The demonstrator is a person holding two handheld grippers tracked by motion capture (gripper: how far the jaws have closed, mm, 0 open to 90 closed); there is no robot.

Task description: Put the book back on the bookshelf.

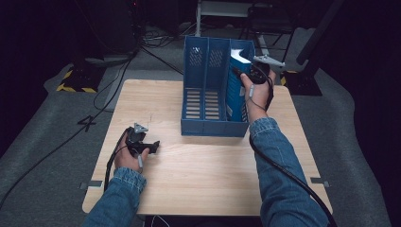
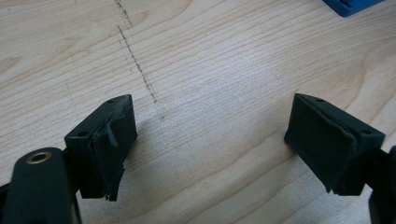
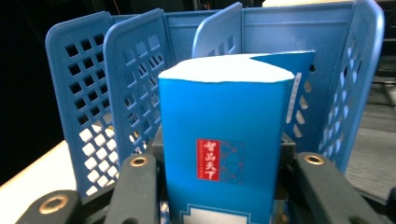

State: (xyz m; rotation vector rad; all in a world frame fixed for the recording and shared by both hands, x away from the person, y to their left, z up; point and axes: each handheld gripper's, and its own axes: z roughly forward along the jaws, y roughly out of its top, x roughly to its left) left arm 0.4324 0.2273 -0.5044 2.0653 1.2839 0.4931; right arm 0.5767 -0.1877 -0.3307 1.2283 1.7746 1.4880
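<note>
Blue book (image 3: 222,154) sits clamped between the jaws of your right gripper (image 3: 223,186), spine toward the camera, red label with white characters on it. It stands upright in the rightmost slot of the blue file rack (image 1: 208,90), at the rack's right end (white page tops show at the top edge). In the high view the book (image 1: 235,85) is partly down inside that slot, and your right gripper (image 1: 251,75) is up over the rack's right wall, hand wrapped round it, cable trailing back along your sleeve. The rack stands at the far middle of the wooden table (image 1: 208,175), three slots, the other two bare.

Your left gripper (image 2: 210,140) is released, jaws wide apart, nothing between them, just table grain and a faint pencil line below. In the high view it (image 1: 153,145) rests near the table's left edge, well apart from the rack.
</note>
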